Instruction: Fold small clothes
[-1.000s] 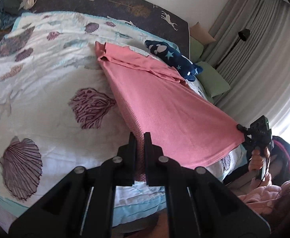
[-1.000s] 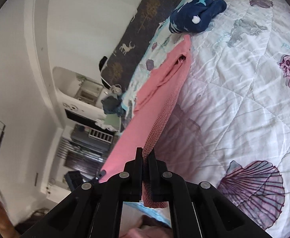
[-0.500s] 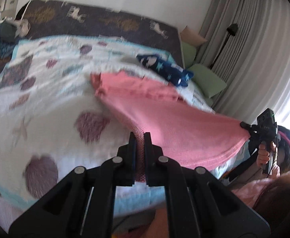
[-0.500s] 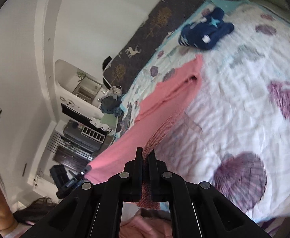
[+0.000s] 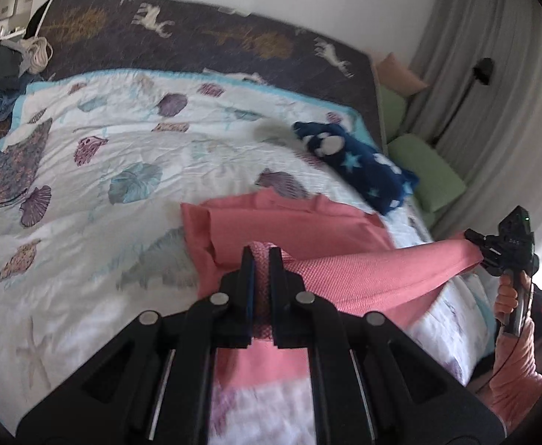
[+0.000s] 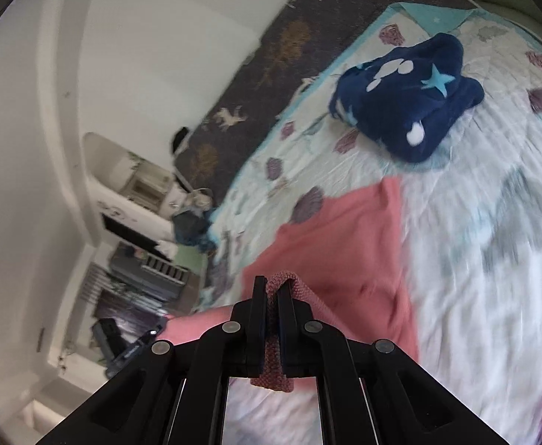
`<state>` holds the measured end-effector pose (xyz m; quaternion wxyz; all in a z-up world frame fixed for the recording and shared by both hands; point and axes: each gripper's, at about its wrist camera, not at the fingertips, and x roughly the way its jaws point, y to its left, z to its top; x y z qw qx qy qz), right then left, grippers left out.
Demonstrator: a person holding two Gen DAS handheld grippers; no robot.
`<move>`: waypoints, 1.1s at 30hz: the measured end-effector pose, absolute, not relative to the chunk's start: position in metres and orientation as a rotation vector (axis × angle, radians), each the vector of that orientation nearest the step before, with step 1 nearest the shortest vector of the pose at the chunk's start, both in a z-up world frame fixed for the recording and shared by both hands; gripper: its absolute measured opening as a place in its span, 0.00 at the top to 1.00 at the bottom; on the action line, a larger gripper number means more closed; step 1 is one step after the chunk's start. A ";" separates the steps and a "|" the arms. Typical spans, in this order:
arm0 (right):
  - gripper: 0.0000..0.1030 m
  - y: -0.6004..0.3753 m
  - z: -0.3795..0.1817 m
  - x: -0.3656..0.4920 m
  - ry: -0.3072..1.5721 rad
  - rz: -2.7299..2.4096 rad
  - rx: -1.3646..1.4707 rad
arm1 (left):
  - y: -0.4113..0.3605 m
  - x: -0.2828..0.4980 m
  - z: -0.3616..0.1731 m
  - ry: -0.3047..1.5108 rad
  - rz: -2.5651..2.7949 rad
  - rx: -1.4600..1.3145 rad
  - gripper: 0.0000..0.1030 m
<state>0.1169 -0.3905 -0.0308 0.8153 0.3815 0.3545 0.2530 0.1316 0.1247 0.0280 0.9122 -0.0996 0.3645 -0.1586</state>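
— Looking at the left gripper (image 5: 260, 256) first: how do its jaws stand?

— Nearly closed, with only a narrow slot between them, and that slot is filled with a fold of the pink garment (image 5: 293, 230). The knit edge bulges up just past the tips.

— And the right gripper (image 6: 272, 289)?

— Same story — jaws pinched tight on a doubled hem of the same garment, which loops over the tips and hangs out below them as a short tab.

— What can't you make out?

— The cloth behind each pair of jaws is hidden by the black gripper bodies. The near part of the quilt (image 5: 85, 193) is smeared by blur in both views. In the left view the right gripper shows far off to the right of the jaws, small and dark, so its jaws can't be read there. In the right view the left gripper is only a dim shape low to the left.

— How does the garment look?

— Coral pink, fine knit. It is stretched between the two grippers as a taut band, while the rest lies ahead of the jaws on the quilt, rumpled, with one layer folded over another. Further ahead lies a navy starred fleece (image 6: 408, 96), apart from it.
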 end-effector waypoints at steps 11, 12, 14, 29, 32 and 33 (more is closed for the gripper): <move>0.93 -0.377 -0.106 0.263 0.888 0.342 0.764 | 0.117 0.274 -0.049 0.942 -0.266 -0.284 0.91; 0.93 -0.377 -0.117 0.273 0.912 0.310 0.762 | 0.118 0.282 -0.058 0.962 -0.260 -0.297 0.91; 0.91 -0.377 -0.131 0.283 0.950 0.274 0.767 | 0.118 0.289 -0.069 0.983 -0.243 -0.319 0.91; 0.59 -0.337 -0.073 0.192 0.817 0.186 0.063 | 0.101 0.202 -0.017 0.823 -0.259 -0.113 0.59; 0.59 -0.300 -0.086 0.175 0.845 0.250 -0.133 | 0.071 0.190 -0.033 0.888 -0.350 -0.034 0.59; 0.59 -0.293 -0.089 0.173 0.858 0.273 -0.154 | 0.059 0.191 -0.042 0.917 -0.362 0.005 0.59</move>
